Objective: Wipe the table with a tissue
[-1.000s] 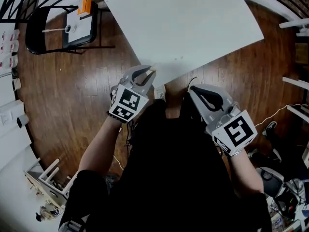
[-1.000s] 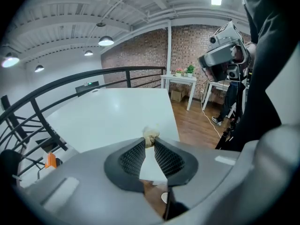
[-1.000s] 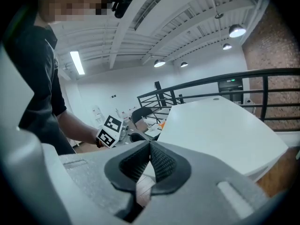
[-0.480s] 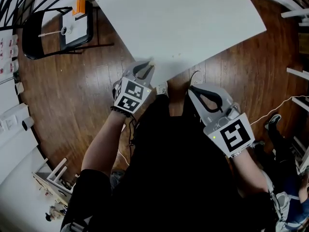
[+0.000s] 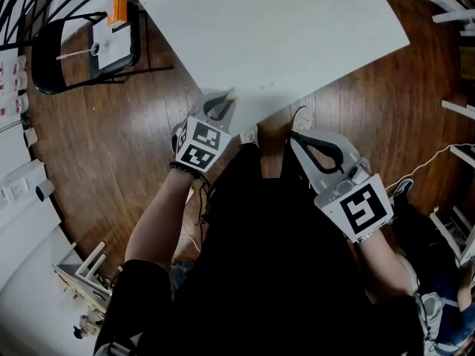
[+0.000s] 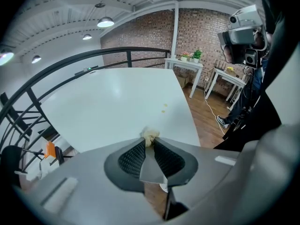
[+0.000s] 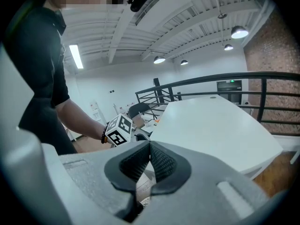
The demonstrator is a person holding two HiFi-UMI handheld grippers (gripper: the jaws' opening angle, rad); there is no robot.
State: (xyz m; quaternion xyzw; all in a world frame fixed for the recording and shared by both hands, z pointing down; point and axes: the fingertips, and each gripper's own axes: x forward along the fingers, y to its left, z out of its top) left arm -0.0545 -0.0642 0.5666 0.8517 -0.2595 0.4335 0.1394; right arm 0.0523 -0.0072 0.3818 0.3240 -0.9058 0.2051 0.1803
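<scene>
My left gripper (image 5: 231, 95) is shut on a small crumpled tissue (image 6: 150, 136), pinched between the tips of its jaws. It hangs over the near edge of the big white table (image 5: 282, 28). In the left gripper view, two small yellowish spots (image 6: 164, 108) lie on the table top beyond the tissue; the same spots (image 5: 266, 86) show in the head view just right of the left gripper. My right gripper (image 5: 293, 136) is shut with nothing between its jaws, held over the wooden floor below the table's edge. In the right gripper view its jaws (image 7: 149, 146) meet at the tips.
A black chair (image 5: 89, 47) holding a white tray and an orange object stands on the wooden floor at far left. White side tables with plants (image 6: 190, 62) stand near the brick wall. A black railing (image 7: 225, 78) runs behind the table. Cables lie on the floor at right.
The left gripper with the tissue has sunk and shifted a little up the picture, closer over the table's near edge. The right gripper has stayed in place.
</scene>
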